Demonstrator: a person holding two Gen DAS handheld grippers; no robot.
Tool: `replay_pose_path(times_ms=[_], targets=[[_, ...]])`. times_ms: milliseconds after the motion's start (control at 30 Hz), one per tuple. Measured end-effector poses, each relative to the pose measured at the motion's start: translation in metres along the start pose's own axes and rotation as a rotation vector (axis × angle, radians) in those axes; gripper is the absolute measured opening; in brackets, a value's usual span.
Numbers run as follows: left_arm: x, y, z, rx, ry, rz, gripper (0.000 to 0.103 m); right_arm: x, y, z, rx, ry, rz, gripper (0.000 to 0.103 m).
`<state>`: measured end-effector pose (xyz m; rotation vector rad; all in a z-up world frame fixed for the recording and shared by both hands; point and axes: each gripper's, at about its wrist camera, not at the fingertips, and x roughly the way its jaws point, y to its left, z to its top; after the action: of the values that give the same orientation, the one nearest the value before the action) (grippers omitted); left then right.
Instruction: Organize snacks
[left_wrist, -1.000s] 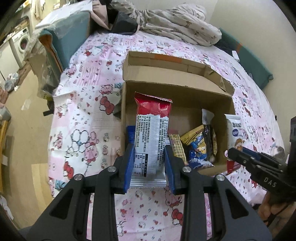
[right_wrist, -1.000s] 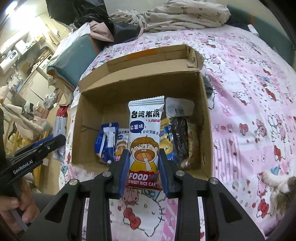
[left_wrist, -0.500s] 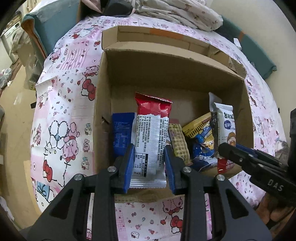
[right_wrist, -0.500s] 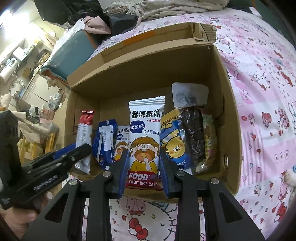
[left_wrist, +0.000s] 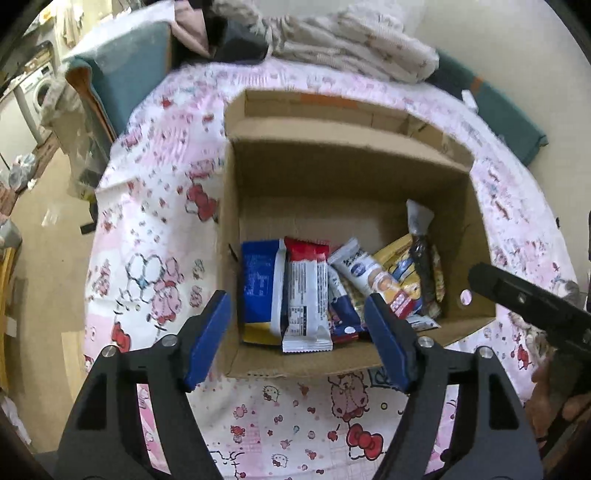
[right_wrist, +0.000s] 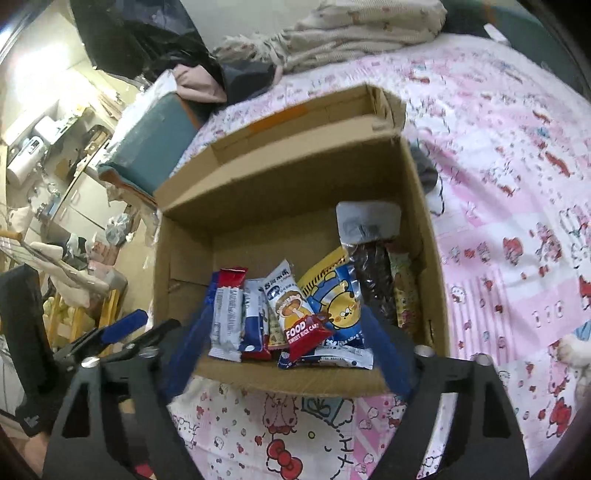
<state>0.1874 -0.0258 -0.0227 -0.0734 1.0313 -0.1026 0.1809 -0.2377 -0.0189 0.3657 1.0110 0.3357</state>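
Observation:
An open cardboard box (left_wrist: 343, 173) (right_wrist: 295, 173) sits on a pink cartoon-print bedspread. Several snack packs lie in its near half. The red-and-white bar (left_wrist: 306, 295) (right_wrist: 227, 317) lies at the left beside a blue pack (left_wrist: 258, 284). The rice cake pack (right_wrist: 295, 314) (left_wrist: 373, 277) lies in the middle, next to a yellow-blue bear pack (right_wrist: 336, 299) and a dark pack (right_wrist: 373, 280). My left gripper (left_wrist: 297, 332) is open and empty just before the box's near wall. My right gripper (right_wrist: 284, 350) is open and empty there too.
The bedspread (left_wrist: 295, 424) covers the bed around the box. Crumpled bedding (left_wrist: 351, 48) and a teal cushion (left_wrist: 122, 85) lie behind it. The floor and a washing machine (left_wrist: 33, 96) lie off the left bed edge. An animal's paw (right_wrist: 572, 347) shows at the right.
Both grippers opened and let go of their packs, which now lie in the box. Both grippers drew back from the box.

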Motion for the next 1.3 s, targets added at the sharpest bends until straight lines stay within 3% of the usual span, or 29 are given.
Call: replay_pose_path(times_ms=[200,433,600,633,833,1000,1300], targets=[[-0.028,0.014,-0.007,-0.034,-0.048,0.013,0.072,-0.036,0.011,-0.015,-0.052,-0.081,-0.033,0.094],[-0.053,0.034,-0.035,-0.083,-0.065,0.071,0.072,-0.057,0.005,-0.044,0.012,-0.098,-0.020,0.096],[-0.068,0.033,-0.054,-0.041,-0.112,0.094,0.072,-0.065,0.014,-0.062,-0.018,-0.139,-0.081,0.101],[-0.069,0.033,-0.057,-0.037,-0.122,0.095,0.073,-0.064,0.016,-0.065,-0.024,-0.147,-0.086,0.101],[-0.069,0.031,-0.063,-0.064,-0.164,0.081,0.103,-0.056,0.028,-0.069,-0.108,-0.190,-0.166,0.101],[-0.070,0.032,-0.063,-0.051,-0.187,0.102,0.103,-0.053,0.030,-0.069,-0.119,-0.203,-0.187,0.103],[-0.067,0.032,-0.063,-0.057,-0.177,0.079,0.103,-0.050,0.033,-0.071,-0.143,-0.219,-0.216,0.103]])
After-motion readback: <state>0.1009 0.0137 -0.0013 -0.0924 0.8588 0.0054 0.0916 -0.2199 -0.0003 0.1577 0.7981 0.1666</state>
